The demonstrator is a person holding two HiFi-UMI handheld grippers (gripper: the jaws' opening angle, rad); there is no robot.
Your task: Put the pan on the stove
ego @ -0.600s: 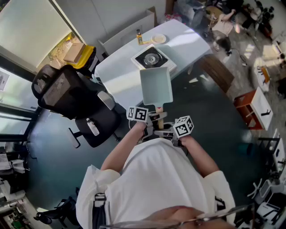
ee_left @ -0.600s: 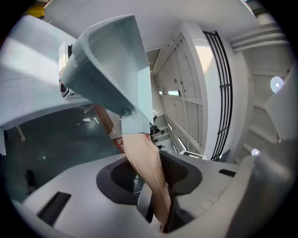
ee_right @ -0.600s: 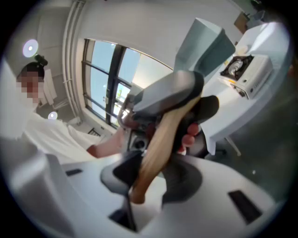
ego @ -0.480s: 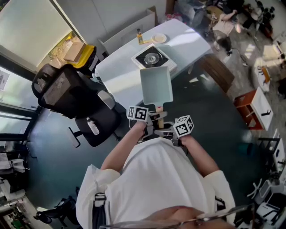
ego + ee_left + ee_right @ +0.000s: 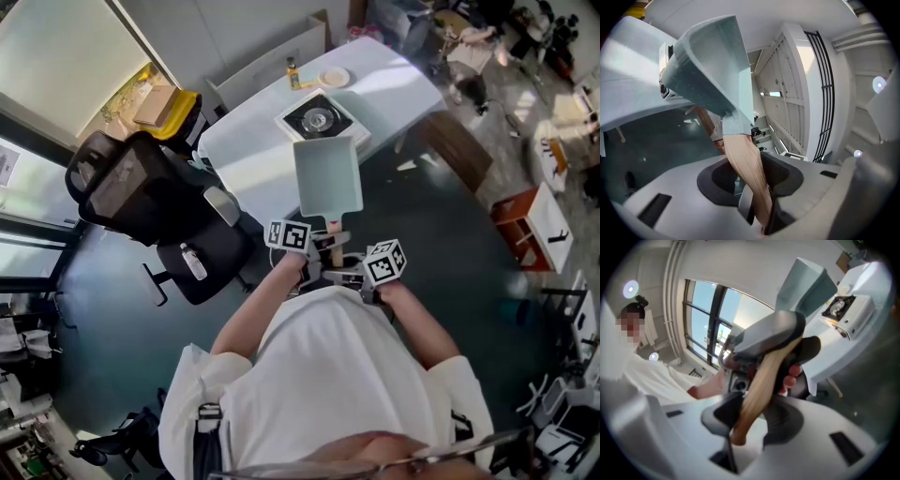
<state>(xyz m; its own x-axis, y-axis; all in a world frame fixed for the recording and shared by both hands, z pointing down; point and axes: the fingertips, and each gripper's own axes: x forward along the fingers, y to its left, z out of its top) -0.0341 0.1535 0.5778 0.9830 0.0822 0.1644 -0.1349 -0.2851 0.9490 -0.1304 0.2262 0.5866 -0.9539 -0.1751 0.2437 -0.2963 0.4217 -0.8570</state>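
Two tools (image 5: 317, 261) (image 5: 345, 276) on pan (image 5: 327, 178) handle (image 5: 334, 242)

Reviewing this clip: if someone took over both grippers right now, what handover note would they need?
Left gripper: shut on the wooden handle of the pan.
Right gripper: shut on the same handle, nearer its free end.
The pan is square and pale green, held in the air in front of the person, short of the white table.
The stove sits on that table with nothing on its burner.
Done: pan lifted with both grippers.
Left: carry it forward over the stove, set it on the burner, release.
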